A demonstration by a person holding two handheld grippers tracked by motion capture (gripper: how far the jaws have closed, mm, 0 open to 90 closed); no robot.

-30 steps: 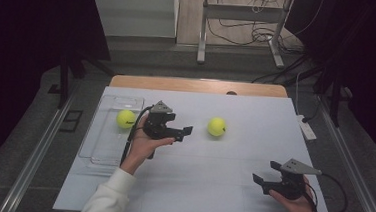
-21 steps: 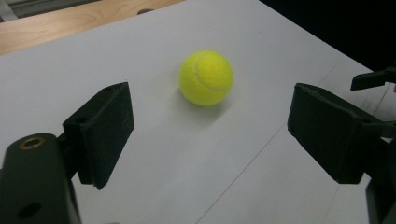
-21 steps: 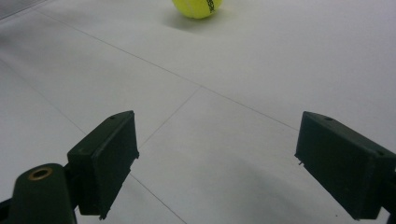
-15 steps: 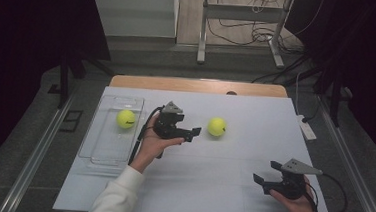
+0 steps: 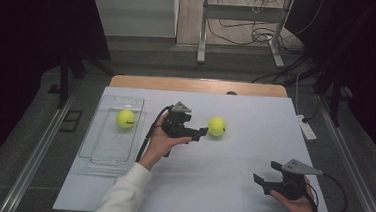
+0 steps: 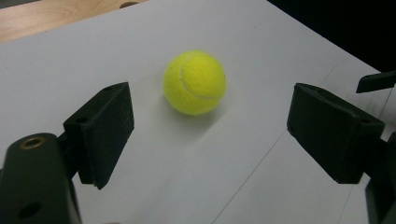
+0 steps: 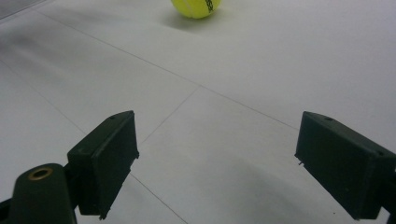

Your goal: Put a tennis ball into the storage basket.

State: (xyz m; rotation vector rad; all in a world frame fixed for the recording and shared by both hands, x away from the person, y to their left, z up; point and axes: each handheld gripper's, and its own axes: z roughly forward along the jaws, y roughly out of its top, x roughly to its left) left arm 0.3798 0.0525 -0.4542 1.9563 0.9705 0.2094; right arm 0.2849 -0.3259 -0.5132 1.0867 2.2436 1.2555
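Tennis ball (image 5: 217,126) sits alone on the white table (image 5: 210,188), near the middle and a bit toward the far edge. The left gripper (image 5: 200,132) is just beside it, pointing at it, with its jaws wide apart and nothing between them. The ball is not touched yet.

What could go wrong? A ball is round and rolls easily. If one jaw bumps it first, I think it could roll away toward the far edge or the right side. If the jaws close too high on it, it may pop out.

The right gripper (image 5: 264,182) rests near the front right corner, well apart from the ball, jaws wide and empty too.

The high view shows a second tennis ball (image 5: 125,118) lying in a clear tray (image 5: 103,155) by the left edge. The left gripper view shows the ball (image 6: 194,82) up close, lying ahead of the jaws and not yet between them. The right gripper view shows the ball (image 7: 196,7) far off at the top.
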